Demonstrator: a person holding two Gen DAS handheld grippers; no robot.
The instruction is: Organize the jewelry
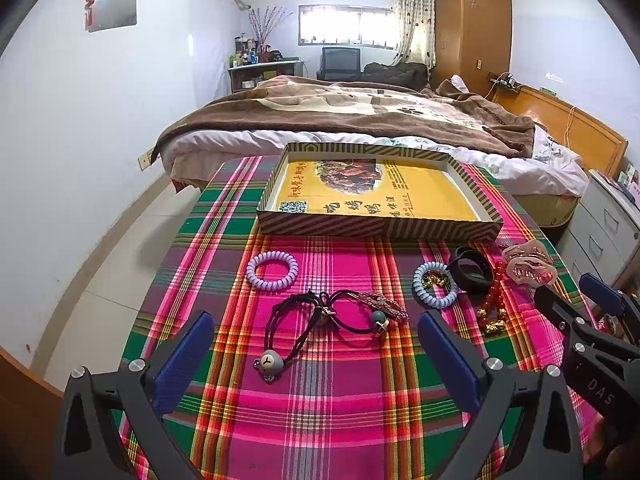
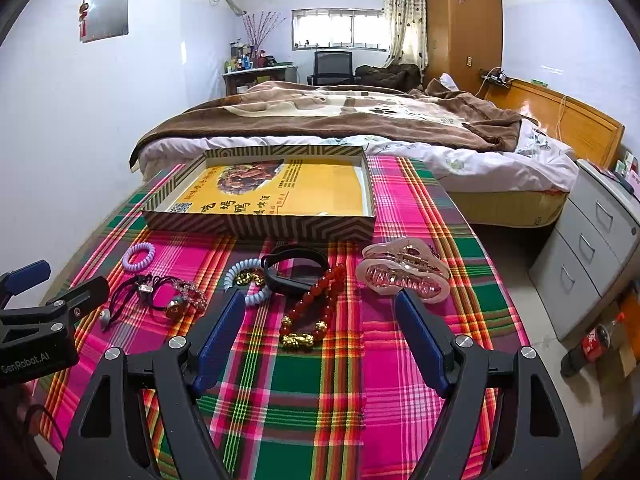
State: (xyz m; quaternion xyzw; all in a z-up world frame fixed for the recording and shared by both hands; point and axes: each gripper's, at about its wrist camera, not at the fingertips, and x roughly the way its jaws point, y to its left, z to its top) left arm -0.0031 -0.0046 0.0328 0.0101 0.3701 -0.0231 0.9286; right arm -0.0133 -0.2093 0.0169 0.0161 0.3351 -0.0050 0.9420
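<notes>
Red bead bracelet [image 2: 316, 304] between right claw [image 2: 320, 320] fingers

Home bedroom: bed [image 1: 360, 120], wooden wardrobe [image 1: 472, 20], curtained window [image 1: 348, 26], drawer cabinet [image 2: 592, 240].

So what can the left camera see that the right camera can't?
Only the left wrist view shows the grey Y bead on the black hair ties clearly. Only the right wrist view shows the cola bottle on the floor, and the whole pink hair claw. Both show the striped box, the red bead bracelet, the purple coil tie, and both open grippers, left and right.
</notes>
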